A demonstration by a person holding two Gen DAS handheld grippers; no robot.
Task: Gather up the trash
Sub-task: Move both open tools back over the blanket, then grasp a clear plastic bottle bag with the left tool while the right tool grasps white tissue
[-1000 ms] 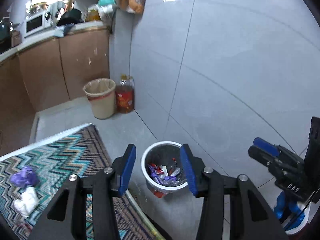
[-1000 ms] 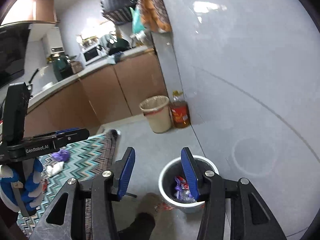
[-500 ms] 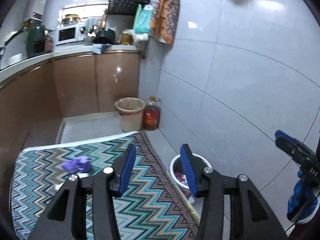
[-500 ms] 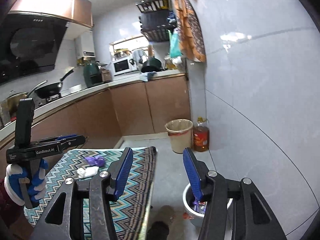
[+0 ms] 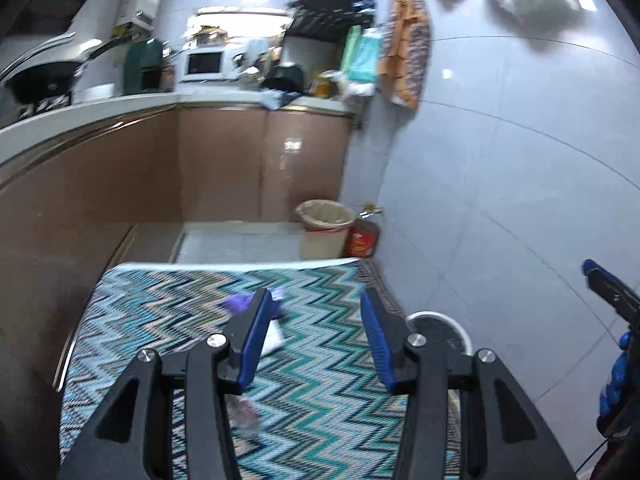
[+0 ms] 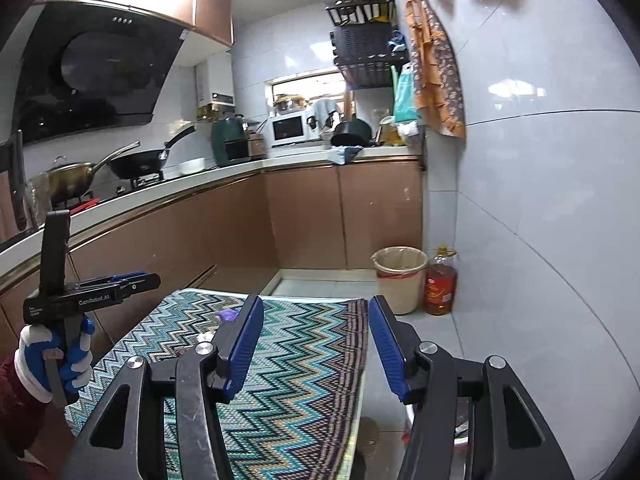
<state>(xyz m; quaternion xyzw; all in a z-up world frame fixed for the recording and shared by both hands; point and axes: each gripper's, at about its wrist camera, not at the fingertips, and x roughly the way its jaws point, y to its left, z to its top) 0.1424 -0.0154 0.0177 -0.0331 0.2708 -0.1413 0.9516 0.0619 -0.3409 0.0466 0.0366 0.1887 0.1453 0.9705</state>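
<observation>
Trash [image 5: 236, 303] – purple scrap, white wad beside it – on zigzag mat [image 5: 320, 380]; both grippers' fingers spread, empty.

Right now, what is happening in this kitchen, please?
A person is collecting trash with a hand-held gripper in each hand. Both are empty: the left hand-held gripper is open over the zigzag mat, where a purple scrap and a white scrap lie. The right hand-held gripper is opening with nothing between its jaws. The white bin stands beside the mat, near the wall.
</observation>
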